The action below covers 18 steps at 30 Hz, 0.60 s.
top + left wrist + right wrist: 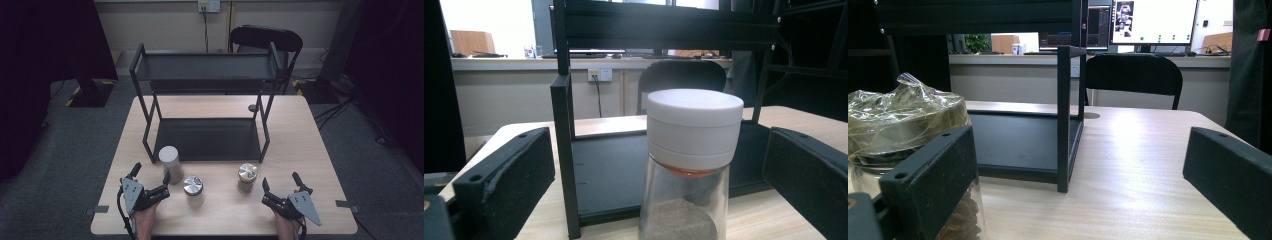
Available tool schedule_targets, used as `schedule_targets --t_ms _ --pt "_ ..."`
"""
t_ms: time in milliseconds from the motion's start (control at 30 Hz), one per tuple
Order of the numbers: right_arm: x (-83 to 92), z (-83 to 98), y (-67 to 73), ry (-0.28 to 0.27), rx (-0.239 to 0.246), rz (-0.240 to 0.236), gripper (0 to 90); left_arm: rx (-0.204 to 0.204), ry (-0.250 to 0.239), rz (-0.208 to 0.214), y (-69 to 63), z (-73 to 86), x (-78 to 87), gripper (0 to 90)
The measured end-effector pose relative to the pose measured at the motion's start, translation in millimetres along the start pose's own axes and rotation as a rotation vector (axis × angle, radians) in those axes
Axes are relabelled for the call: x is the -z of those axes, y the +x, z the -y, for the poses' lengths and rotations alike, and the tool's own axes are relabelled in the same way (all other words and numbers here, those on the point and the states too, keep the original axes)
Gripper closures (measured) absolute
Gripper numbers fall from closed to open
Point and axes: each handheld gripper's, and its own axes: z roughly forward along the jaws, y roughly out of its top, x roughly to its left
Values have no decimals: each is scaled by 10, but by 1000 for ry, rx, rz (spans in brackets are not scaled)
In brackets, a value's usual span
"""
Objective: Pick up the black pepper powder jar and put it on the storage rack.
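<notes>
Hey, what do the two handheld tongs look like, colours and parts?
Both the left tongs and the right tongs are black, each with two blocky jaws that have small round holes on top. Each carries a grey three-cornered plate with dark dots. A black cable trails from each.

A pale wooden table (310, 150) carries a black two-tier rack (207, 137) at its middle. In front of the rack stand three jars: white-lidded (169, 161), silver-lidded (193, 187), gold-lidded (247, 175)

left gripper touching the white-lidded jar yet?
Apart. In the left gripper view the white-lidded jar stands between the open jaws of the left gripper, with the black shelf rack and table visible in a gap on each side.
</notes>
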Motion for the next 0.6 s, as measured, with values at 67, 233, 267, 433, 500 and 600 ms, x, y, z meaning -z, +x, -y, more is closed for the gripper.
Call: schedule_targets --t_ms 67,233,267,433,500,600 --pt "0 0 0 0 0 0 0 0 -3 0 0 -2 -2 0" --pt "0 0 -3 0 0 -2 0 10 1 3 6 -42 -8 0" --pt "0 0 -4 0 0 -2 0 1 4 1 -1 -54 -11 0" --pt "0 0 0 0 0 0 0 -5 13 28 14 -103 -50 1" --pt "0 0 0 0 0 -1 0 1 19 51 32 -127 -75 7" --pt "1 0 -4 0 0 -2 0 -8 30 54 23 -150 -94 16"
